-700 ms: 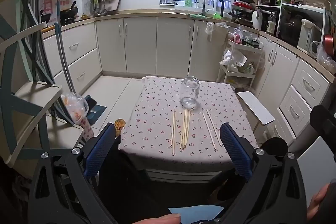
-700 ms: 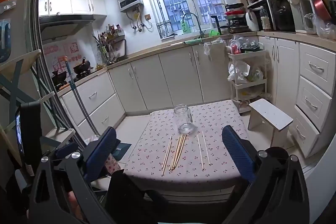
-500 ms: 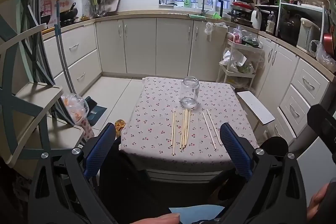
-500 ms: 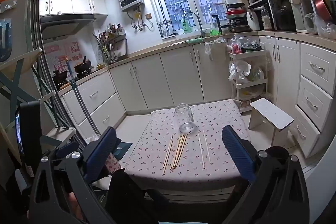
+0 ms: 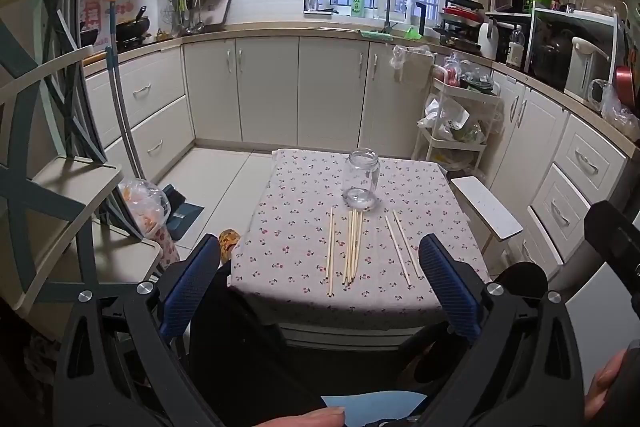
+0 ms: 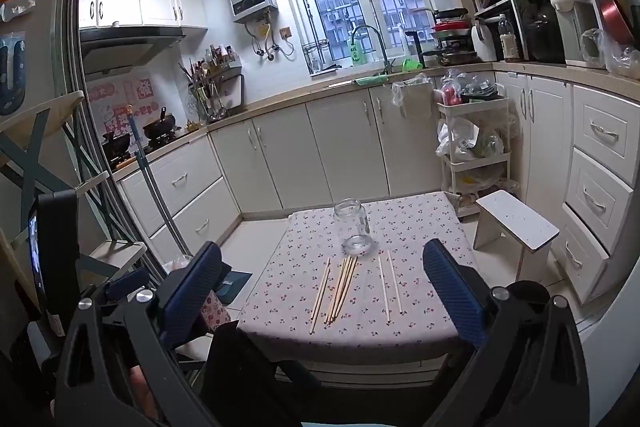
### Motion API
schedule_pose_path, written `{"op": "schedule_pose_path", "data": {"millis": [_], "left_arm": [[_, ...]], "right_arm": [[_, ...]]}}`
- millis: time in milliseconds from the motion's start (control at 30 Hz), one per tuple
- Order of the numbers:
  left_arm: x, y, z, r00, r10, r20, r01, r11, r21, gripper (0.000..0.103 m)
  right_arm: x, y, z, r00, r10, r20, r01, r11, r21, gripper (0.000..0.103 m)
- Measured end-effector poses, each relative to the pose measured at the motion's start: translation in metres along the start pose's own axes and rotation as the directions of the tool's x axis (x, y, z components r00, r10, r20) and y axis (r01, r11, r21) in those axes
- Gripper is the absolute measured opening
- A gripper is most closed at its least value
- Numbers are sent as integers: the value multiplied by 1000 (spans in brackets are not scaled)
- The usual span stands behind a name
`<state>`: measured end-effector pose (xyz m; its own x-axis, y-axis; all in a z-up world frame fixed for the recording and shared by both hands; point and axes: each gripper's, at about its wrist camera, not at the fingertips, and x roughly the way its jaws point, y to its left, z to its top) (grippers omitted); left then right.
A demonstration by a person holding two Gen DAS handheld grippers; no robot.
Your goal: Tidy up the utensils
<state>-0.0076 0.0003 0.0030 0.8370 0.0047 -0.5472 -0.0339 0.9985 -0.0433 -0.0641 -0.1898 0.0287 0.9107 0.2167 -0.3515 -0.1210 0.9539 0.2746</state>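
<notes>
Both the left gripper [image 5: 320,269] and the right gripper [image 6: 322,275] are hanging released and empty, well short of the counter [image 5: 400,301]; nothing is shifting from half a second back, so sorting is not yet starting. The chopsticks [image 5: 352,247] are lying loose beside the empty glass jar [image 5: 361,177]. The counter's near underside is staying hidden behind the grippers, and the overlapping middle sticks are too bunched for counting.

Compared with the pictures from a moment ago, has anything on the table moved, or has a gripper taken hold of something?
Nothing has visibly changed. The chopsticks lie in the same groups on the table before the empty jar. Left gripper and right gripper remain open and empty, short of the table.
</notes>
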Motion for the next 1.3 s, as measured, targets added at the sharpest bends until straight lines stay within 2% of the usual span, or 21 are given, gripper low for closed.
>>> {"op": "schedule_pose_path", "data": {"millis": [633, 1300], "left_arm": [[-15, -6, -2, 999, -22, 26, 22, 1000, 10, 95], [-17, -11, -2, 999, -24, 24, 24, 1000, 11, 95]], "right_arm": [[-18, -8, 7, 1000, 7, 29, -6, 1000, -8, 97], [-18, -6, 7, 1000, 6, 30, -5, 1000, -7, 97]]}}
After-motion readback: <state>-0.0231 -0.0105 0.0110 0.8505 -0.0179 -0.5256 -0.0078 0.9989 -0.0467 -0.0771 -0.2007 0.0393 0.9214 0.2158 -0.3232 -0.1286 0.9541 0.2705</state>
